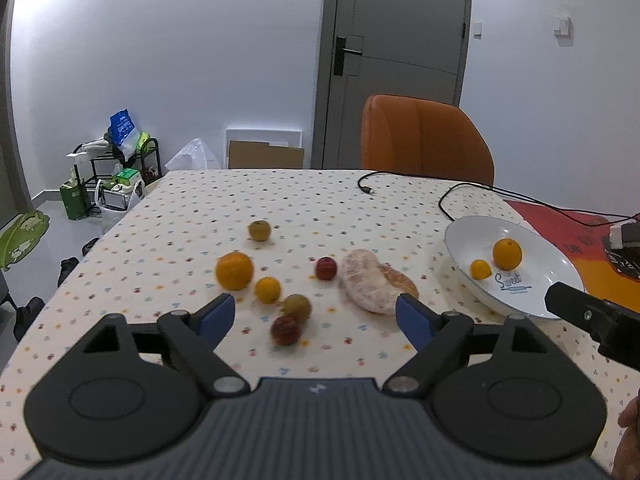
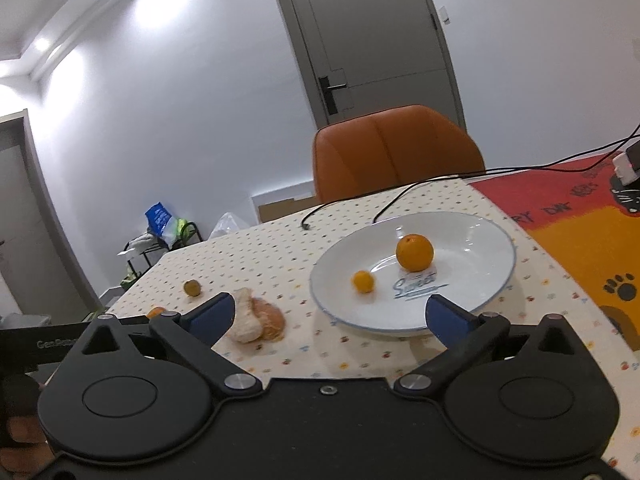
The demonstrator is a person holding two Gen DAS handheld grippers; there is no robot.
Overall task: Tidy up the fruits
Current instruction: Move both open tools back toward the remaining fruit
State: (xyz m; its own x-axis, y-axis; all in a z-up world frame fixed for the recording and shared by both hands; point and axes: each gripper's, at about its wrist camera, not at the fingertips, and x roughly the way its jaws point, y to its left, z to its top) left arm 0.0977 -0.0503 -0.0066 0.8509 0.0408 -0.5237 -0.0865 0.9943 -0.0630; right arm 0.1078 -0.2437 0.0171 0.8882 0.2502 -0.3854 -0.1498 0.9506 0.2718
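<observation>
Orange fruits beyond left tool

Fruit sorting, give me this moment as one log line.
left gripper: open, empty | right gripper: open, empty | plate: two orange fruits | rest on table

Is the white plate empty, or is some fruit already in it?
Not empty: the white plate holds a large orange and a small one.

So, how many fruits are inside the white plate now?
2: a big orange near the middle of the plate, and a small orange left of it.
</observation>
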